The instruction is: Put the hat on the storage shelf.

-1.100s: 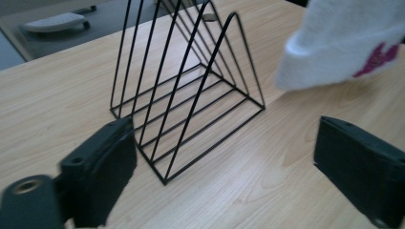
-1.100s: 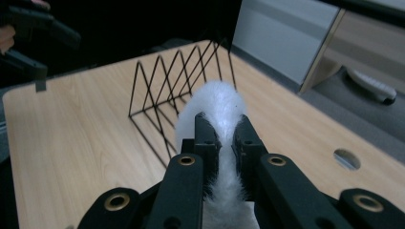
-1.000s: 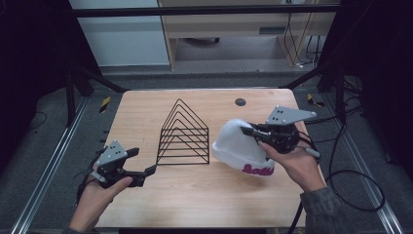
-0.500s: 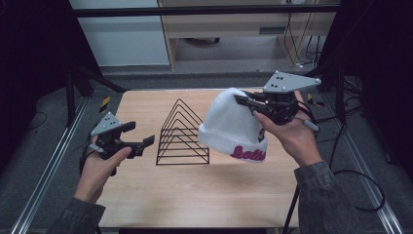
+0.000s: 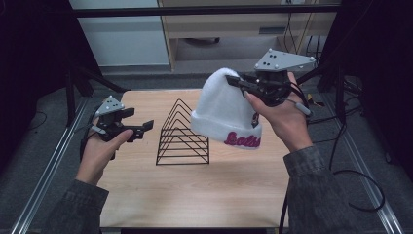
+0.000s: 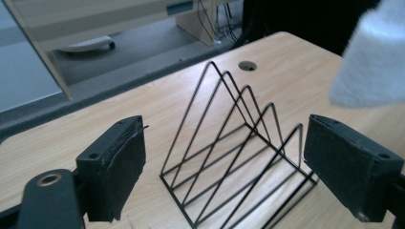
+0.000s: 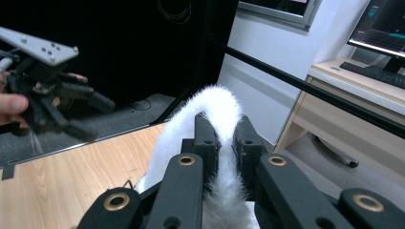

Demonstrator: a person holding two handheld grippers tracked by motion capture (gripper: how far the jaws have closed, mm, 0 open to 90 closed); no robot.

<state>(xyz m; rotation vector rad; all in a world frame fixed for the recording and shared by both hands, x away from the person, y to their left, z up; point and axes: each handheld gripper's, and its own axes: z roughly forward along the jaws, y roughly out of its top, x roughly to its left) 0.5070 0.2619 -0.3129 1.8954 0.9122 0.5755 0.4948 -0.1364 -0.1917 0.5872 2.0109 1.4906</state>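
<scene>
The white beanie (image 5: 225,114) is pinched at its crown by the right gripper (image 5: 237,82), aloft at the wire rack's (image 5: 182,134) three o'clock. The left gripper (image 5: 144,128) is held spread at nine. The cuff should be lowered squarely over the peaks.

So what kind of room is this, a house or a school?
Probably neither: it looks like a lab or office workroom. There's a computer screen and keyboard on a desk, loose cables hanging about, and a wooden table in a metal frame.
</scene>
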